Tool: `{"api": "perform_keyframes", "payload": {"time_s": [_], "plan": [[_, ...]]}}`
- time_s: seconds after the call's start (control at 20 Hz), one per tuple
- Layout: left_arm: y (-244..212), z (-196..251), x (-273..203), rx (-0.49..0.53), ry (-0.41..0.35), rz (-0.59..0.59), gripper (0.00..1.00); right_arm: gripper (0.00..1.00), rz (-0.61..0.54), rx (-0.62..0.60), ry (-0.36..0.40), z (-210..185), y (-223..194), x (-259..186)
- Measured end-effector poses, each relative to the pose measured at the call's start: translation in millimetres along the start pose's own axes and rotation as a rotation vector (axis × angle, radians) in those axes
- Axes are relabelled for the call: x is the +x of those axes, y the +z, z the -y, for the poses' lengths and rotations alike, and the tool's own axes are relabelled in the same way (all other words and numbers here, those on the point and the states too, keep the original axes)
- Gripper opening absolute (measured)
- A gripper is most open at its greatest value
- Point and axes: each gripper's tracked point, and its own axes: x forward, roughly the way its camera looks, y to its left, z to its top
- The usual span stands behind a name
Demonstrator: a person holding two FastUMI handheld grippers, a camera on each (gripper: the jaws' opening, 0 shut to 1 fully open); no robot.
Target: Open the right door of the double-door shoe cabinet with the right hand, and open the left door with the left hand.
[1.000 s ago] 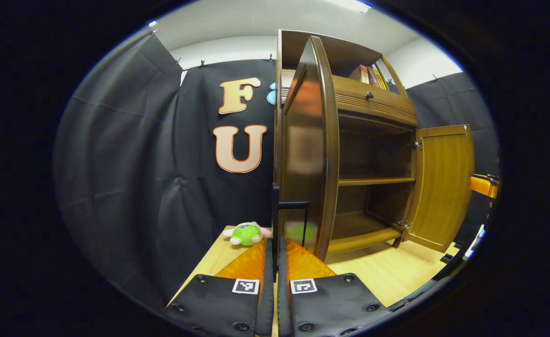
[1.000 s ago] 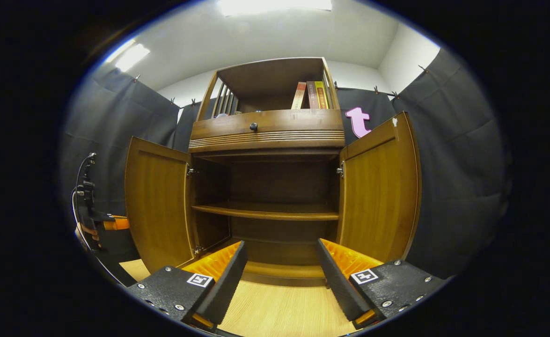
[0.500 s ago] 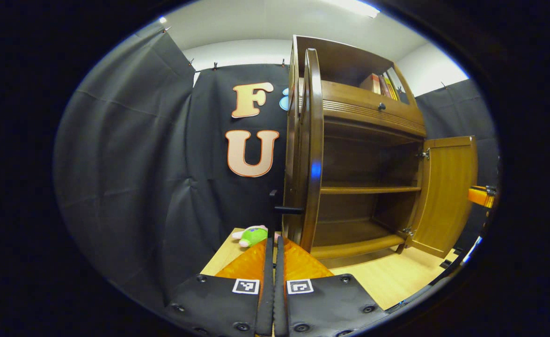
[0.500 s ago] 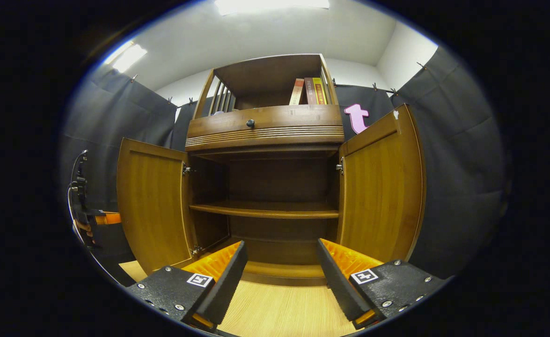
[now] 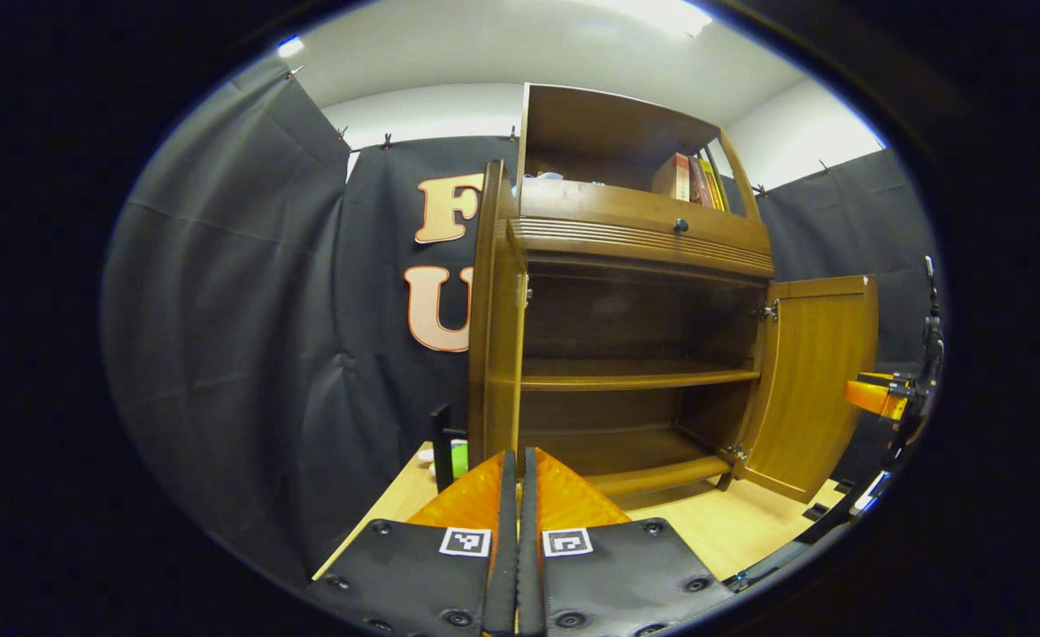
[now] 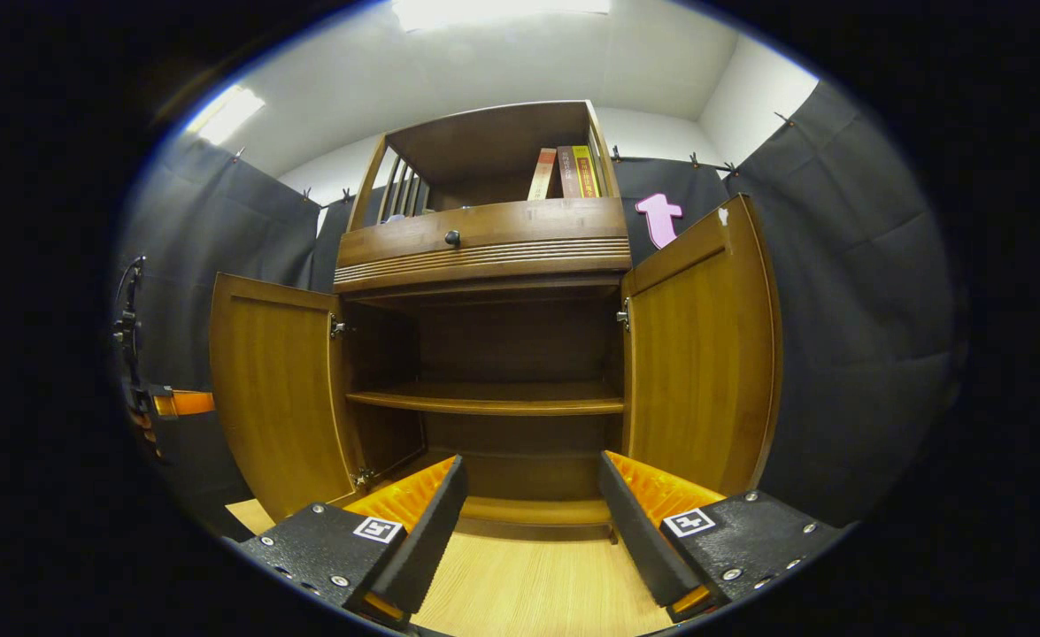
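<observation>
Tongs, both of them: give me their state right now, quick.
Left tongs: closed, holding nothing.
Right tongs: open, empty, facing the opened shoe cabinet.

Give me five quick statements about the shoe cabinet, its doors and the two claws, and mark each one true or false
1. Both doors of the shoe cabinet stand open. True: the left door and the right door are both swung out.
2. The right claw is shut on the right door. False: its fingers are spread apart and hold nothing.
3. The left claw has its fingers closed together. True.
4. Shoes fill the middle shelf. False: the shelf is bare.
5. Books stand in the open top compartment. True.
</observation>
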Motion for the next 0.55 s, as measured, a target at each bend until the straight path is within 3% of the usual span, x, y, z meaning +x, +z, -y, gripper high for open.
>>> {"api": "perform_keyframes", "payload": {"time_s": [0.05,0.1,0.15,0.2,0.25,0.35,0.4,0.45,0.5,0.55], "plan": [[0,2,0,0.009,-0.002,-0.002,0.08,1.00,0.000,-0.002,-0.003,3,1,0],[2,-1,0,0.019,0.006,0.000,0.08,0.92,0.001,-0.003,-0.008,7,3,-1],[4,1,0,0.028,0.000,0.003,0.13,1.00,0.003,-0.002,-0.013,11,4,-1],[5,1,2,0.033,0.006,0.006,0.15,1.00,0.005,-0.001,-0.017,13,6,-3],[7,1,1,0.037,0.007,0.011,0.14,0.92,0.007,0.000,-0.020,16,8,-3],[12,9,6,0.030,0.002,0.031,0.28,0.92,0.016,-0.001,-0.026,23,14,-5],[14,12,7,0.028,0.003,0.034,0.35,1.00,0.020,-0.003,-0.031,26,17,-5],[15,14,8,0.026,0.000,0.040,0.42,1.00,0.023,-0.006,-0.039,30,20,-5],[17,14,9,0.029,0.002,0.048,0.42,0.92,0.025,-0.009,-0.047,35,20,-6],[20,17,10,0.029,-0.008,0.058,0.42,0.92,0.024,-0.013,-0.053,38,21,-7]]}}
